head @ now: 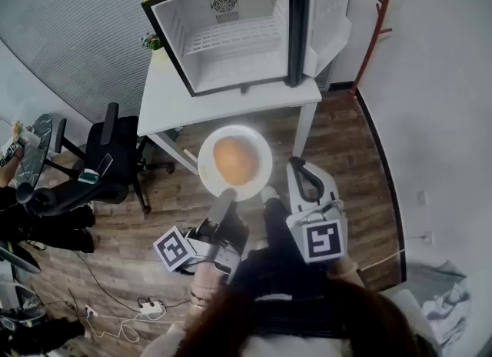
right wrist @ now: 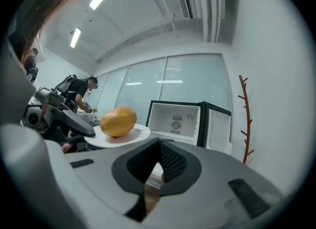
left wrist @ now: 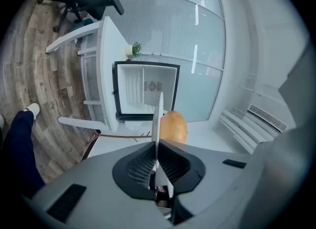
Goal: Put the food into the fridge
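Food (head: 235, 159), a round orange lump, sits on a white plate (head: 260, 141) in mid-air, not yet in the fridge (head: 254, 9), which stands open at 12 o'clock; the placing is all still to do. The left gripper (head: 225, 198) clamps the plate's rim at 6 o'clock. The right gripper (head: 297, 169), at 4 o'clock, is closed on nothing.

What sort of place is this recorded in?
Most likely an office or lab room, not a home kitchen: swivel office chairs, glazed partition walls, and a mini fridge standing open on a white desk.
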`<state>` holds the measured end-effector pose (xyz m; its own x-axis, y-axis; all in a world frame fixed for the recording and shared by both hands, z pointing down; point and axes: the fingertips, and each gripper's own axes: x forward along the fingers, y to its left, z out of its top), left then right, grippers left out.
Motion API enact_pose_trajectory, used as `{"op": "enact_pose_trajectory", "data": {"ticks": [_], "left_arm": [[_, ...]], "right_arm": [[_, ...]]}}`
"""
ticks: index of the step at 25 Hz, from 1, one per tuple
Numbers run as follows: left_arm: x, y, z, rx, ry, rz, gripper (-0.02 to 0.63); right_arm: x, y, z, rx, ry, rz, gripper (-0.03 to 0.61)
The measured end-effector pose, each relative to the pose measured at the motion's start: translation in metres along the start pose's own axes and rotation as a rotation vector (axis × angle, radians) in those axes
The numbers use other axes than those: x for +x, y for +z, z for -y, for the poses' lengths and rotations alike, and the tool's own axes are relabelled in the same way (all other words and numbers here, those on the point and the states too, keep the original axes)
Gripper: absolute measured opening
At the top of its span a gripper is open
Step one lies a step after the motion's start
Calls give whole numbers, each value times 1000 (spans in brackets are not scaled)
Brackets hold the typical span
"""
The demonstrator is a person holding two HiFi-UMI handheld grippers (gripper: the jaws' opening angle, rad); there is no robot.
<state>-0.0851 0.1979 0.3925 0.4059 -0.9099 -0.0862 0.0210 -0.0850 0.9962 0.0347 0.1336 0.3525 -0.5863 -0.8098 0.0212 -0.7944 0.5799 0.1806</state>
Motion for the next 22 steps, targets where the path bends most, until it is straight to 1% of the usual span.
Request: {"op": "enact_pose_trajectory", "data": {"ticks": [8,14,22], "left_arm": [[13,16,-4,-4,11,-1,15],[25,33,-8,4,17,-4,15],[45,57,-4,6,13,-3,15]], "right_arm": [[15,0,2,4,5,2,0],[32,-3,2,-24,10,-6,0],[62,-1,9,-9,-8,-21,0]]}}
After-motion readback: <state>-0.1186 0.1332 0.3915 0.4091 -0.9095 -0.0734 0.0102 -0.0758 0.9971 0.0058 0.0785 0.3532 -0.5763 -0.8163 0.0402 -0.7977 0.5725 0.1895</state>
